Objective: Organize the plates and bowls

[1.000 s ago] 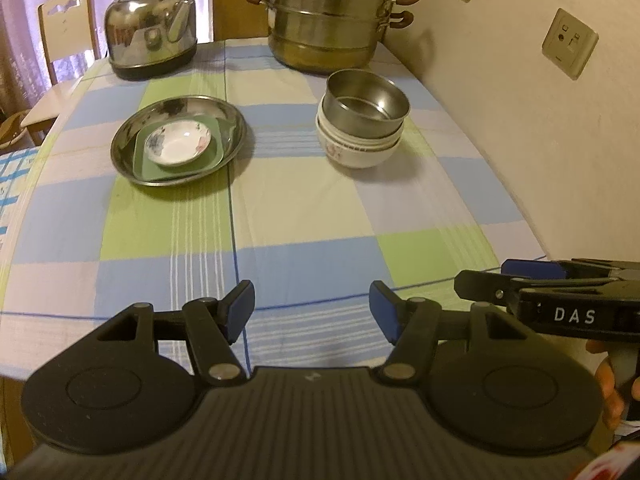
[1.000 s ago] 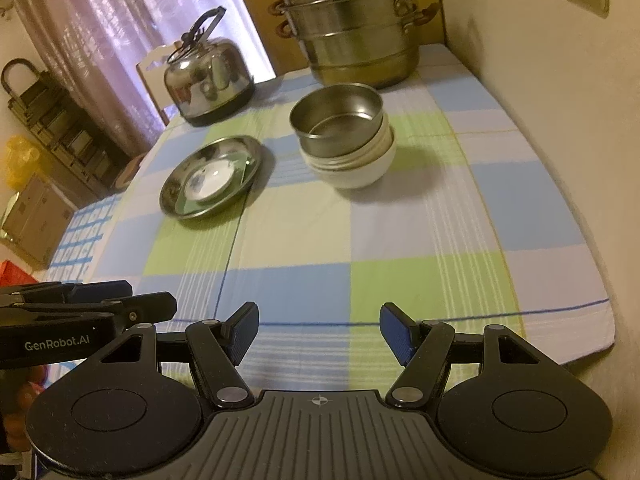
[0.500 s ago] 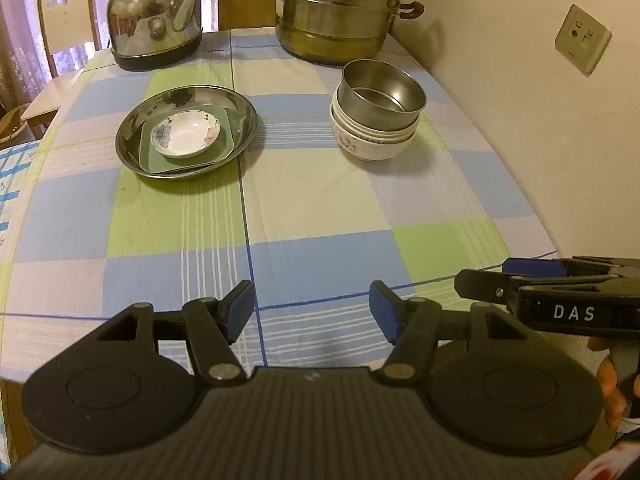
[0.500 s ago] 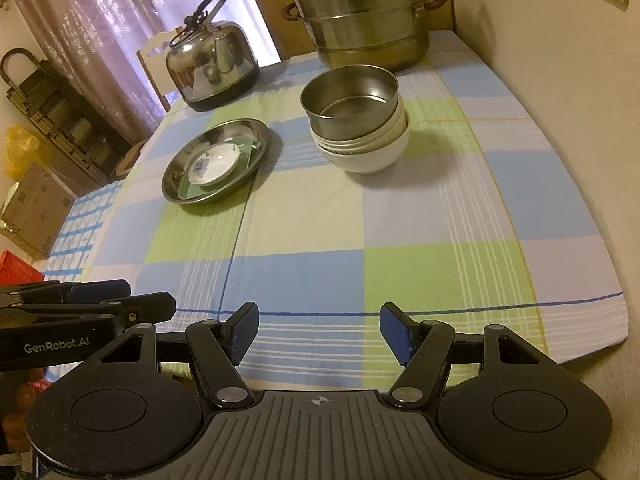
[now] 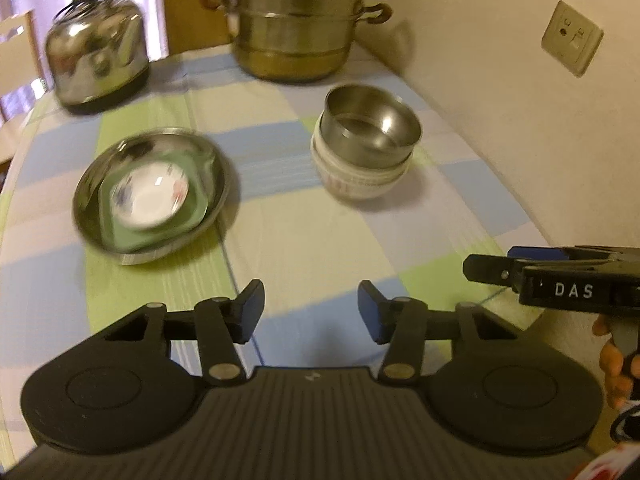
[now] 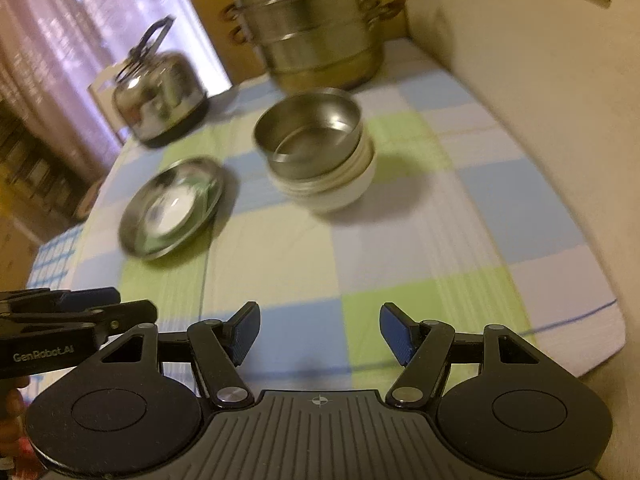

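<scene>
Sitting near the wall side of the checked tablecloth, a steel bowl was nested on top of a stack of white bowls, the whole pile upright. Well apart to its left lay a wide steel plate; inside it rested a green square dish, and on that a small white saucer with a painted rim, blurred in both views. Behind these stood a steel kettle on the left and a tiered steamer pot at the far edge, close to the wall with its socket.

Over the near part of the cloth, the left gripper hung with nothing between its blue pads; its jaws had just been closing and stood at a middling gap. Beside it, the right gripper was held wider, jaws parted and empty as well. Neither touched any dish. A hand showed at the right gripper's handle.
</scene>
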Demonstrator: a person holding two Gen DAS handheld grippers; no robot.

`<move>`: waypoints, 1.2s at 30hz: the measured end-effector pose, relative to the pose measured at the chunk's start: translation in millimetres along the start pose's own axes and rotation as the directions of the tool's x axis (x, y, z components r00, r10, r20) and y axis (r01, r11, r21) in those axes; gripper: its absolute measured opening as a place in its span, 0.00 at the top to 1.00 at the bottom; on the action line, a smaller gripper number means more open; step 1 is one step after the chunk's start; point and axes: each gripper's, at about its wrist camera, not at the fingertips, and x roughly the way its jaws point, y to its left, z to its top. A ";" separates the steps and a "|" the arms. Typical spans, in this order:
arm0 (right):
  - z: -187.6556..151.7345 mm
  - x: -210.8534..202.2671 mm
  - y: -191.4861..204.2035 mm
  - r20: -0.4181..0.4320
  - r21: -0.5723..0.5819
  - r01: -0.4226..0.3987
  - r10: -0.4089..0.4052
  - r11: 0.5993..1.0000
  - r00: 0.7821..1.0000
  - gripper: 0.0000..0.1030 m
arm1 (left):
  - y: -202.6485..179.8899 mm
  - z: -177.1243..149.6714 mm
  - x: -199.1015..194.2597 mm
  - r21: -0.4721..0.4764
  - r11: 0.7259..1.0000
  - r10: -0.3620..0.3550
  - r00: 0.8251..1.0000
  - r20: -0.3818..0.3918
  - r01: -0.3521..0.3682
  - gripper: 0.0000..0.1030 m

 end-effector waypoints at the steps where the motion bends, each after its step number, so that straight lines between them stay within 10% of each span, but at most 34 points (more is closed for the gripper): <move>1: 4.3 1.7 -0.2 0.016 0.011 0.014 -0.014 1.000 1.000 0.35 | 2.2 7.2 3.5 0.016 1.000 -0.007 1.000 0.007 0.006 0.56; 16: 85.7 41.8 -18.2 0.187 0.054 0.067 -0.076 0.996 0.980 0.68 | -3.7 101.2 67.2 0.089 0.991 -0.110 0.989 0.102 0.101 0.77; 25: 120.5 79.5 -36.3 0.158 -0.028 0.022 -0.017 0.999 0.987 0.93 | -8.1 125.5 107.9 0.034 0.997 -0.067 0.995 0.073 0.065 0.94; 36: 133.6 108.9 -47.6 0.073 -0.069 -0.062 0.067 0.996 0.995 0.98 | -3.2 129.3 131.5 -0.035 0.999 -0.012 1.000 0.021 0.013 0.95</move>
